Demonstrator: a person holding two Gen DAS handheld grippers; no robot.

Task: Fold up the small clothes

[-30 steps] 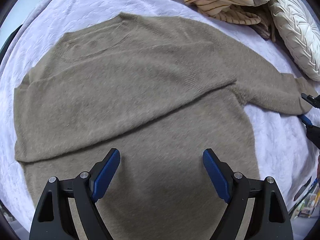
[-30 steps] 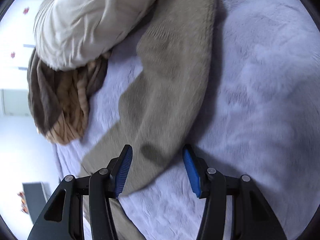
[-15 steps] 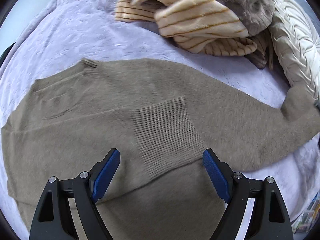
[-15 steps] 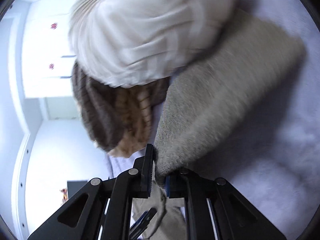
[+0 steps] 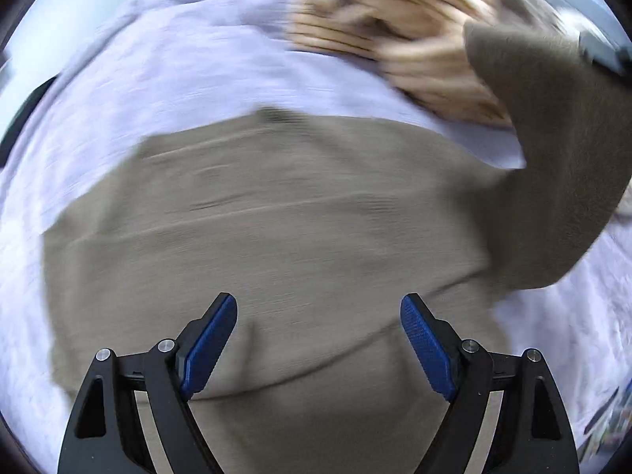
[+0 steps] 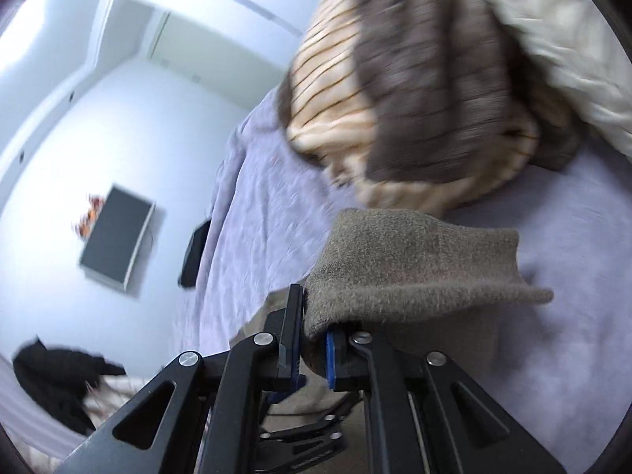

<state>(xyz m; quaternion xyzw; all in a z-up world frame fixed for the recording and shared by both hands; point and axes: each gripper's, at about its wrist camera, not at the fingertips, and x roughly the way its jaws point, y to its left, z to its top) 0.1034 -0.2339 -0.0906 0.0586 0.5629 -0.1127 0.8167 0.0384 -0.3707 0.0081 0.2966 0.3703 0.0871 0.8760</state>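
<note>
Sweater (image 5: 276,237) body unfolded; right gripper (image 6: 312,349) clamps the sleeve (image 6: 414,268), lower centre; left gripper (image 5: 318,339) wide, empty

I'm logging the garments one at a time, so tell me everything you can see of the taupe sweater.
The taupe sweater is a fuzzy, soft-looking knit, lying mostly flat on the lavender bedspread. One sleeve is lifted off the bed, its ribbed cuff pinched in the shut right gripper. The open left gripper hovers over the body, not gripping it. Motion blur hides finer detail.
</note>
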